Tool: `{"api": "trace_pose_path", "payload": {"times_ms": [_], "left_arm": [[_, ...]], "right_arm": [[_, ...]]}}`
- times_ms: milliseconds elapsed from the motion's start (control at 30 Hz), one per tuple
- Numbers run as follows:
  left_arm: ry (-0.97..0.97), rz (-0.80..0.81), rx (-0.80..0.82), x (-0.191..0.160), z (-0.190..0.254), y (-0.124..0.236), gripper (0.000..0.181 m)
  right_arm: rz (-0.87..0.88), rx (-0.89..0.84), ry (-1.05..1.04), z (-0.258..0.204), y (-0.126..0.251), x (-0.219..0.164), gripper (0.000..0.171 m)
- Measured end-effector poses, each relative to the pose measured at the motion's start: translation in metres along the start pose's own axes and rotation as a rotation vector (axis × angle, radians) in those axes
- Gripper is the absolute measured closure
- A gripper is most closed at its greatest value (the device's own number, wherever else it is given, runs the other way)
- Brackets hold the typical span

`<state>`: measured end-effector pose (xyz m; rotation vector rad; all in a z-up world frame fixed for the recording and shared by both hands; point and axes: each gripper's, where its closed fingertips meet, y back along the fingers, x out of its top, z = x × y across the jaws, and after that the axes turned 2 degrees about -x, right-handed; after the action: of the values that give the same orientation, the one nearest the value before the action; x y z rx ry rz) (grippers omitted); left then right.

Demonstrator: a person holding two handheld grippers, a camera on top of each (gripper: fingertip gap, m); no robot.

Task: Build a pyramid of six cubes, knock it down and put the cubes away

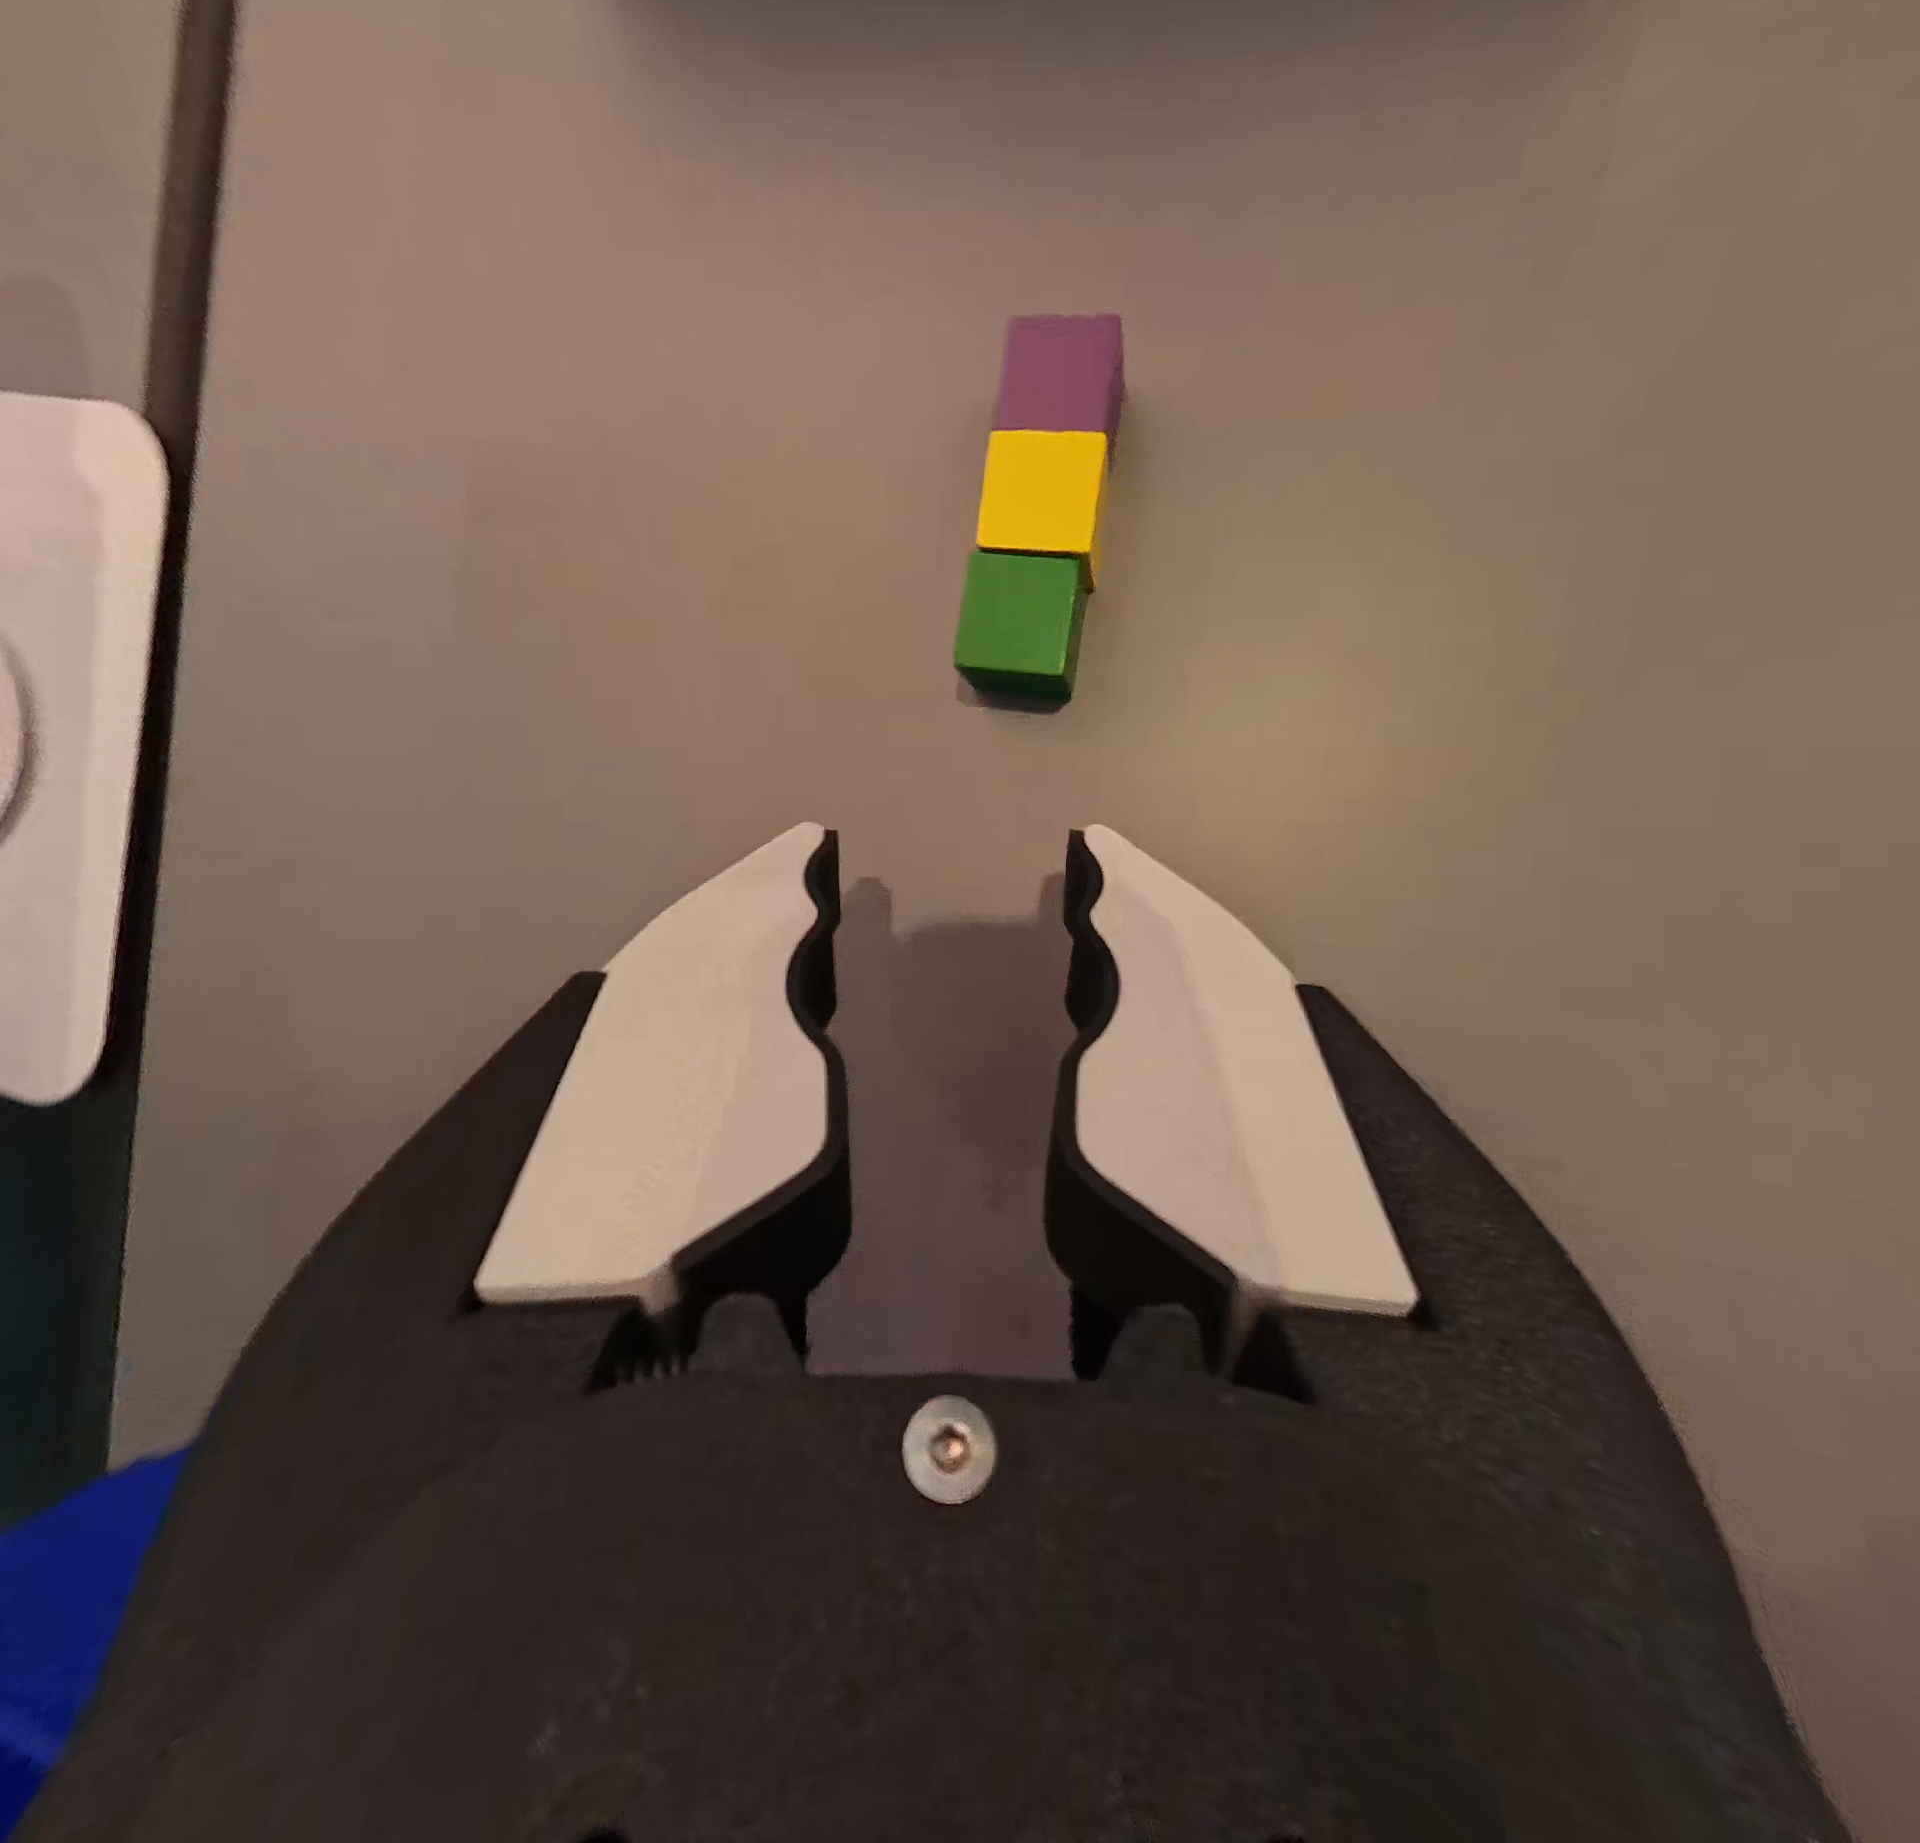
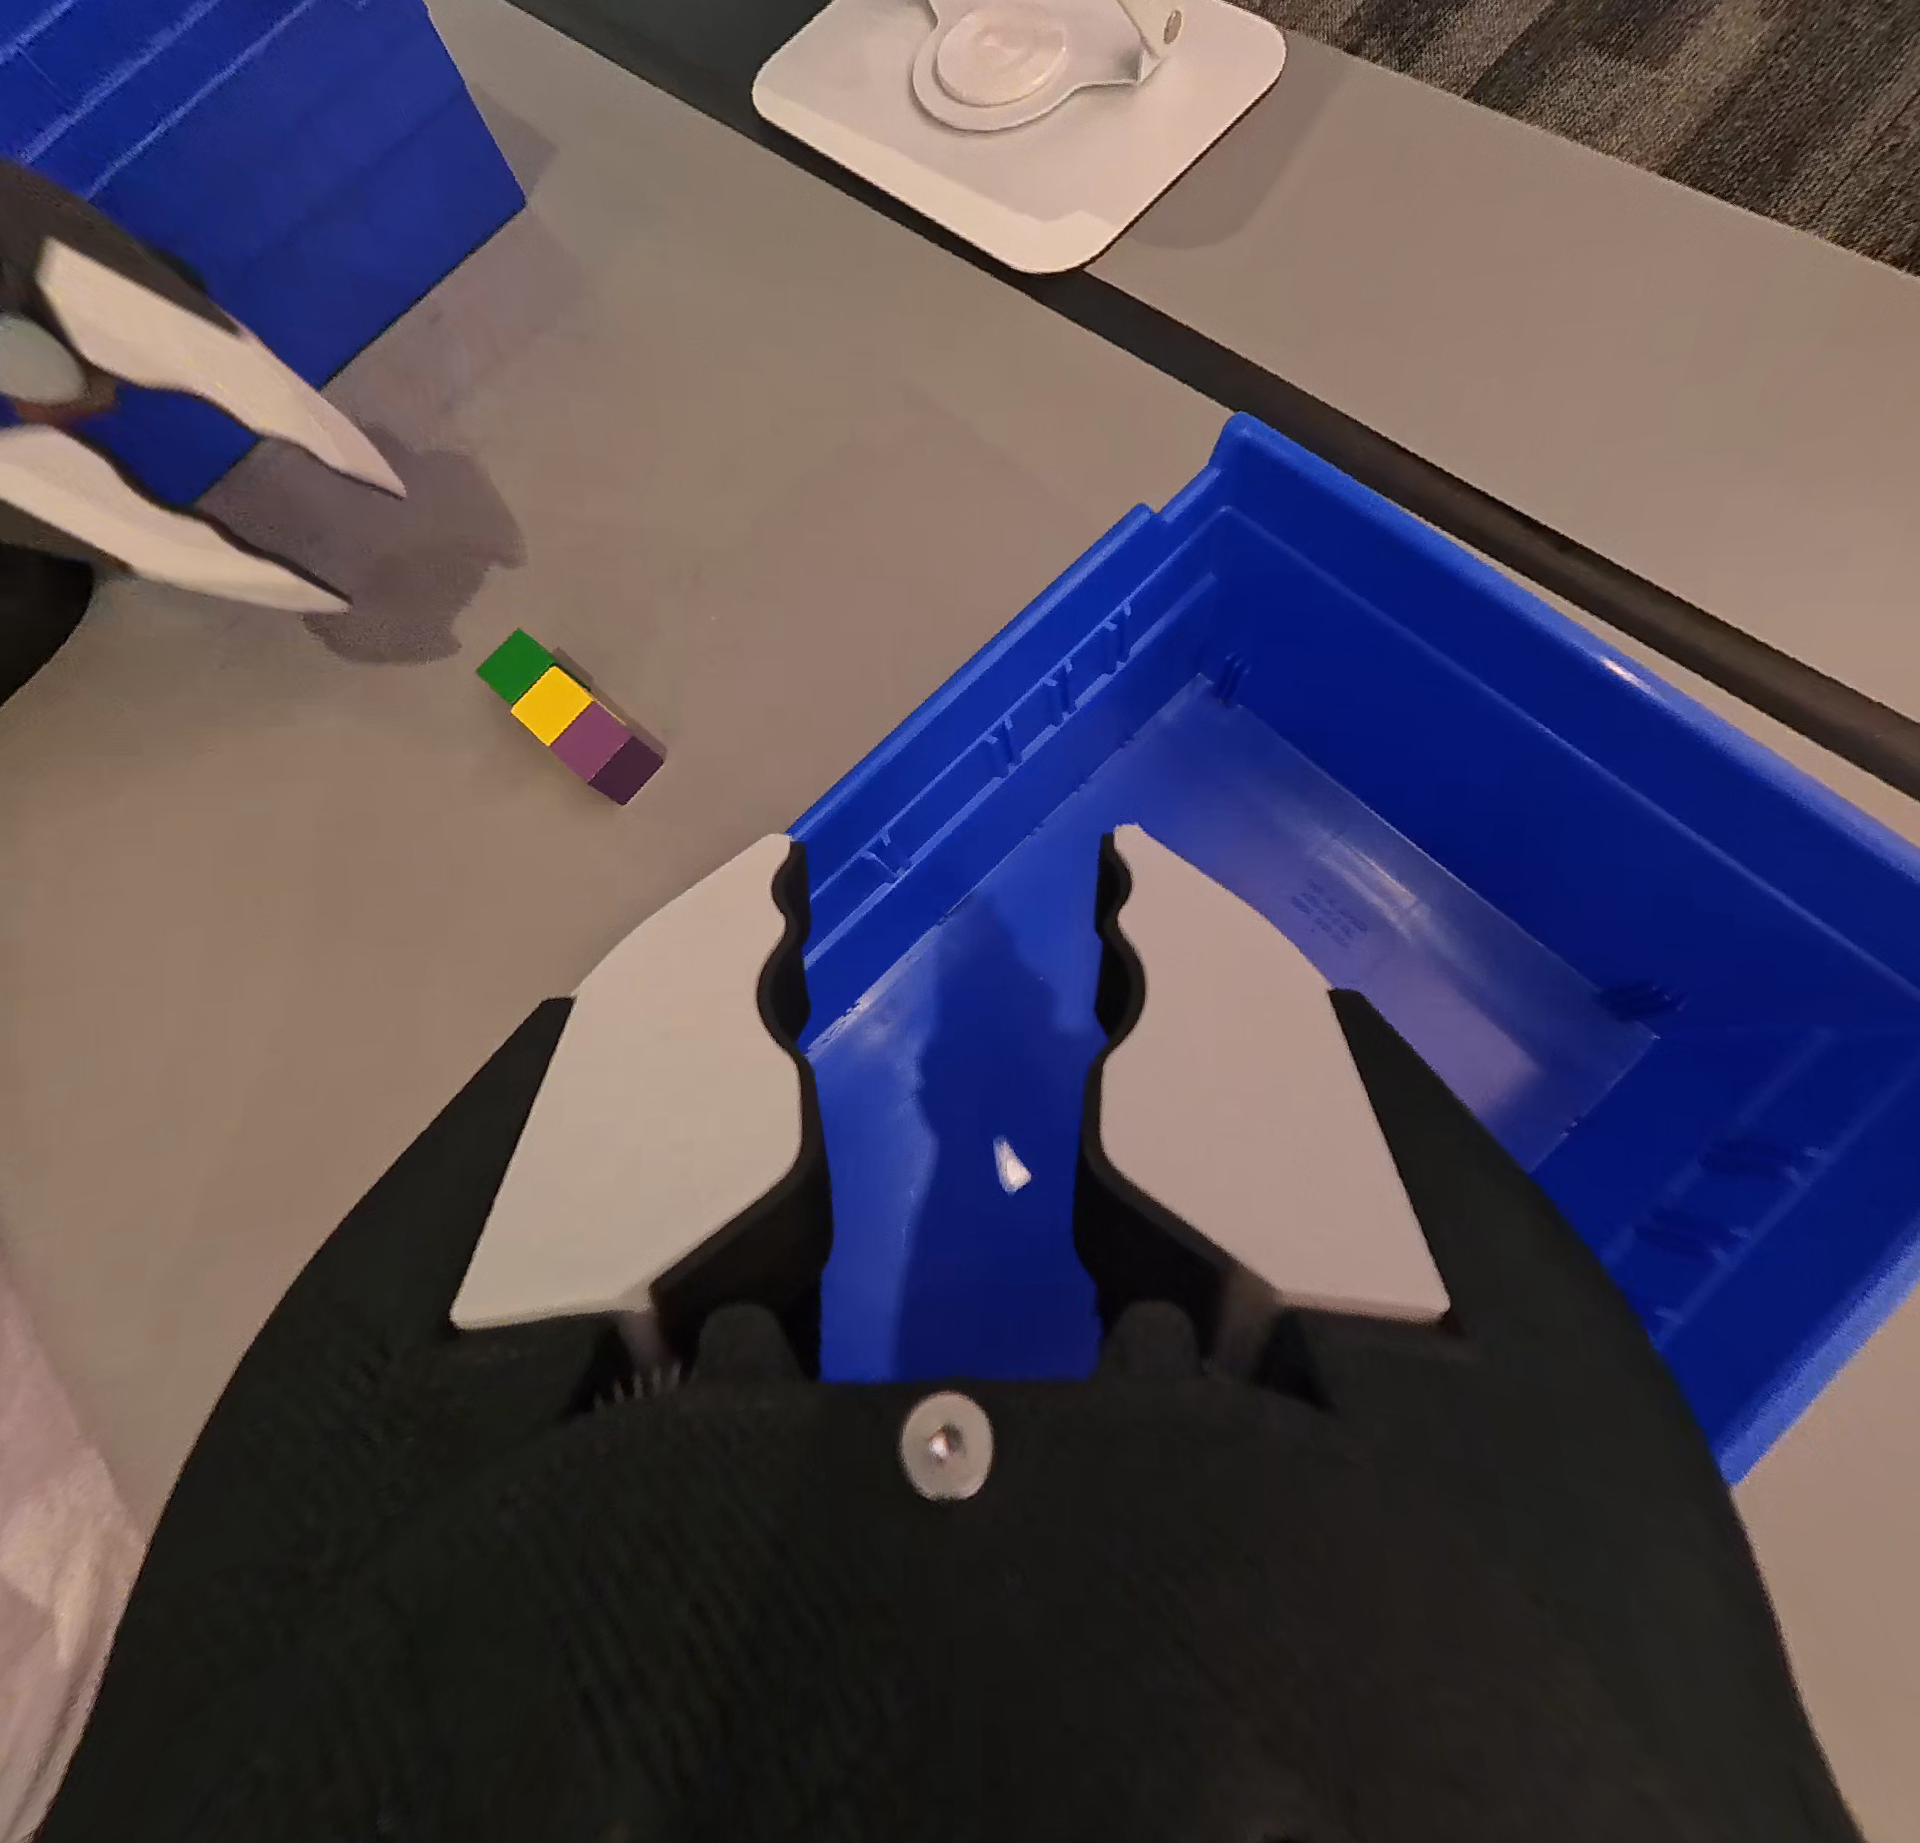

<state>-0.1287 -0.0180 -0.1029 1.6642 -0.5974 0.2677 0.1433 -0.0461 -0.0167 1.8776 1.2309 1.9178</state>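
Three cubes sit in a touching row on the grey table: a green cube (image 1: pixel 1018 624), a yellow cube (image 1: pixel 1041 489) and a purple cube (image 1: pixel 1060 372). The row also shows in the right wrist view, with the green cube (image 2: pixel 513 663), the yellow cube (image 2: pixel 551 702) and the purple cube (image 2: pixel 594 741). My left gripper (image 1: pixel 948 837) is open and empty, a short way in front of the green cube. It also shows in the right wrist view (image 2: pixel 369 546), left of the row. My right gripper (image 2: pixel 951 843) is open and empty, over the near end of a blue bin (image 2: pixel 1455 650).
The blue bin's visible floor holds no cubes. A second blue bin (image 2: pixel 260 110) stands at the far left. A white stand base (image 2: pixel 1039 131) sits on a dark strip (image 2: pixel 1351 422) across the table; it also shows in the left wrist view (image 1: pixel 73 754). Carpet lies beyond. The left gripper's tips are roughly 30 cm from the right gripper's.
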Motion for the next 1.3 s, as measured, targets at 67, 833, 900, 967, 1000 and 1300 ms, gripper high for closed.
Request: {"api": "trace_pose_path", "payload": {"times_ms": [67, 833, 900, 967, 1000, 1300], "left_arm": [[-0.048, -0.045, 0.004, 0.000, 0.004, -0.023, 0.140], [-0.035, -0.025, -0.107, 0.020, 0.011, -0.061, 0.153], [-0.038, -0.028, -0.109, 0.020, 0.011, -0.061, 0.153], [-0.038, -0.029, -0.113, 0.020, 0.012, -0.062, 0.153], [-0.042, -0.030, -0.113, 0.020, 0.012, -0.062, 0.153], [-0.063, -0.049, -0.113, 0.018, 0.015, -0.065, 0.152]], "right_arm": [[0.004, 0.002, 0.001, 0.000, 0.001, 0.000, 0.117], [-0.017, 0.006, -0.003, 0.003, -0.001, -0.005, 0.116], [-0.024, 0.006, -0.003, 0.003, -0.002, -0.006, 0.116], [-0.031, 0.006, -0.003, 0.003, -0.003, -0.008, 0.116], [-0.035, 0.005, -0.004, 0.004, -0.004, -0.008, 0.116], [-0.052, 0.007, -0.003, 0.003, -0.007, -0.011, 0.116]]}}
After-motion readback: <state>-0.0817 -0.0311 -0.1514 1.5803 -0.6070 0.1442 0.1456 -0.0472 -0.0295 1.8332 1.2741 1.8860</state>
